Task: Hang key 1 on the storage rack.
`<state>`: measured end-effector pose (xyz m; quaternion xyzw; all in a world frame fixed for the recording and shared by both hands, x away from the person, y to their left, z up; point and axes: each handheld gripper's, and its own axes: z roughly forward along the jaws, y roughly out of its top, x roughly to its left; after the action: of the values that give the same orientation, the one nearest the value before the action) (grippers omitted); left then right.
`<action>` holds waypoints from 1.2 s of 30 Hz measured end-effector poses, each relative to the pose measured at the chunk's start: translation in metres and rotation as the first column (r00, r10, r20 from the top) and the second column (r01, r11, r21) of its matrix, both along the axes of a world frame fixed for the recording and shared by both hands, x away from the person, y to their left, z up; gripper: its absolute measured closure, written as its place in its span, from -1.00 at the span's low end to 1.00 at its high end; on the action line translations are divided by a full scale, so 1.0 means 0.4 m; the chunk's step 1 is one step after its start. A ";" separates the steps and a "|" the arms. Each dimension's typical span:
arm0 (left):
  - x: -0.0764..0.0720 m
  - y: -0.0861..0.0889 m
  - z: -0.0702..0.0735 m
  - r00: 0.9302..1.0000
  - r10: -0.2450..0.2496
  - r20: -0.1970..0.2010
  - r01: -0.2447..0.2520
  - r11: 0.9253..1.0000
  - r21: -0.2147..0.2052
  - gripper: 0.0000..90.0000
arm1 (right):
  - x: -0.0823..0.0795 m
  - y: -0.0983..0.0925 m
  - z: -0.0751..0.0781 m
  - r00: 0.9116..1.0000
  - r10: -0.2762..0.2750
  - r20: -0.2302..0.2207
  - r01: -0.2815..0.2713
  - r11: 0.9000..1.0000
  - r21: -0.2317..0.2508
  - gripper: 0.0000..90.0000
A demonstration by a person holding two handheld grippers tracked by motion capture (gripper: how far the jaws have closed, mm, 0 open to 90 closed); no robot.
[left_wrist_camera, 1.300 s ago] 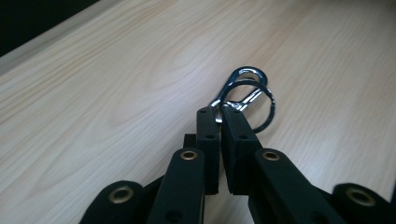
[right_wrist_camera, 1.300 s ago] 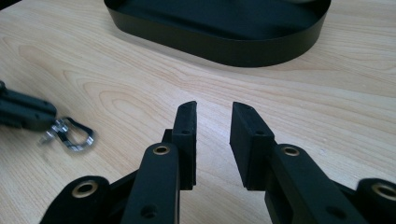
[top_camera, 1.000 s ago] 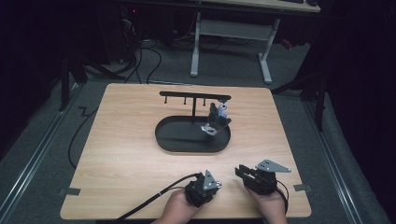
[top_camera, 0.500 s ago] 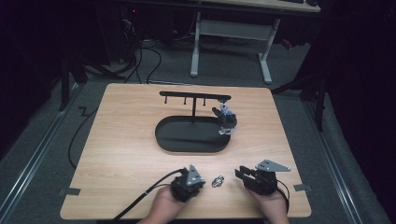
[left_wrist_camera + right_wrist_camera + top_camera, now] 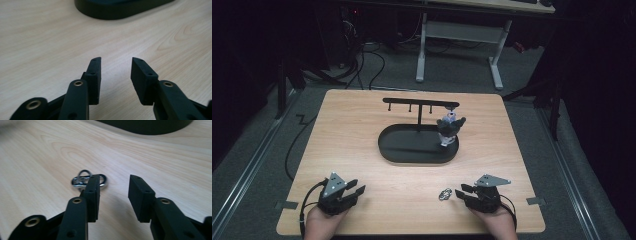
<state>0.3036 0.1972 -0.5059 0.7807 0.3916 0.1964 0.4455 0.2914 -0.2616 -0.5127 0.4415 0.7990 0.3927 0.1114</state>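
A small tangle of metal rings lies on the wooden table near the front, just left of my right gripper. In the right gripper view the rings sit partly behind the left jaw, outside the gap, and my right gripper is open. Its jaws have just been opening with nothing between them. My left gripper rests at the front left corner. In its own view the left gripper is open over bare wood, and its jaws have just been opening with nothing between them.
A black oval stand with a hook bar stands mid-table; its base also edges the gripper views. A small plush charm hangs at the bar's right end. A desk frame and cables lie beyond the table.
The left gripper slid left from beside the right gripper to the front left corner and opened, with the metal rings left on the table. The right jaws spread wider.
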 end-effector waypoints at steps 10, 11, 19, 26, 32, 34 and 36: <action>0.023 -0.004 -0.037 0.996 -0.063 -0.057 0.063 0.998 0.003 0.28 | 0.025 0.099 -0.007 0.992 0.101 -0.080 -0.110 0.986 -0.126 0.24; 0.023 -0.004 -0.035 0.996 -0.066 -0.056 0.066 0.998 0.002 0.28 | 0.027 0.103 -0.005 0.990 0.110 -0.088 -0.122 0.983 -0.140 0.32; 0.022 -0.011 -0.037 0.995 -0.079 -0.063 0.079 0.997 0.005 0.28 | 0.021 0.126 0.008 0.976 0.184 -0.116 -0.206 0.954 -0.217 0.69; 0.019 -0.012 -0.039 0.995 -0.076 -0.061 0.076 0.997 0.007 0.28 | 0.008 0.139 0.004 0.969 0.217 -0.122 -0.237 0.954 -0.186 0.80; 0.022 -0.011 -0.046 0.994 -0.077 -0.073 0.078 0.997 0.011 0.28 | 0.009 0.144 -0.004 0.977 0.187 -0.106 -0.199 0.973 -0.117 0.78; 0.021 -0.012 -0.046 0.994 -0.079 -0.072 0.080 0.997 0.012 0.28 | 0.012 0.148 -0.005 0.980 0.173 -0.100 -0.183 0.978 -0.102 0.78; 0.020 -0.012 -0.045 0.994 -0.082 -0.072 0.083 0.996 0.013 0.28 | 0.011 0.149 -0.005 0.981 0.164 -0.105 -0.174 0.980 -0.100 0.77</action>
<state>0.3118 0.1924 -0.5240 0.8062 0.3731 0.1530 0.4329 0.2959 -0.2018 -0.5146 0.3838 0.8582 0.3349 0.0628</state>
